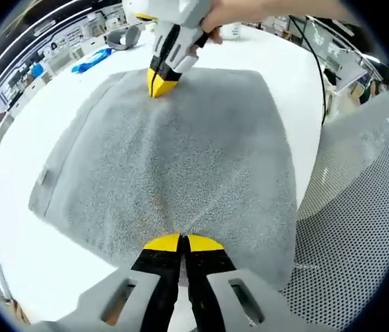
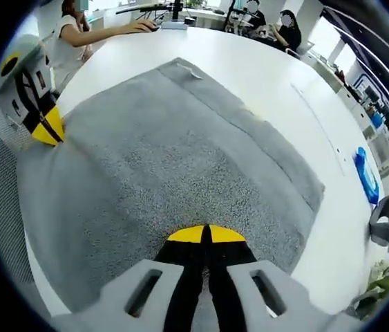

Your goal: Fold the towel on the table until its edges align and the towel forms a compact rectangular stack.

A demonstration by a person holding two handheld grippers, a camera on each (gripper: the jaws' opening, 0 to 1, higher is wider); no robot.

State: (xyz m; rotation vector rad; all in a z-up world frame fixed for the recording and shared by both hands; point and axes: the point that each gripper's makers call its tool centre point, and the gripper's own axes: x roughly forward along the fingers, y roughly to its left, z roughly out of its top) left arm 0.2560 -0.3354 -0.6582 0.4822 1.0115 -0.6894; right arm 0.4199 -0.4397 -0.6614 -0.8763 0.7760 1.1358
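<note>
A grey towel [image 1: 180,152] lies spread on the white table [image 1: 35,249], with a narrower folded strip along one side [image 2: 263,138]. My left gripper [image 1: 182,242] is shut, its yellow tips pinching the towel's near edge by the table's rim. The same gripper [image 2: 45,126] appears at the left of the right gripper view, on that edge. My right gripper [image 2: 206,234] is shut on the opposite edge. In the left gripper view that gripper [image 1: 159,83] stands at the towel's far edge, held by a hand [image 1: 249,14].
A grey mesh chair [image 1: 360,207] stands beside the table. A blue object [image 2: 367,176] and a grey object [image 2: 384,221] lie on the table beyond the towel. A black cable [image 1: 311,62] runs along the edge. People [image 2: 77,34] sit at the table's far end.
</note>
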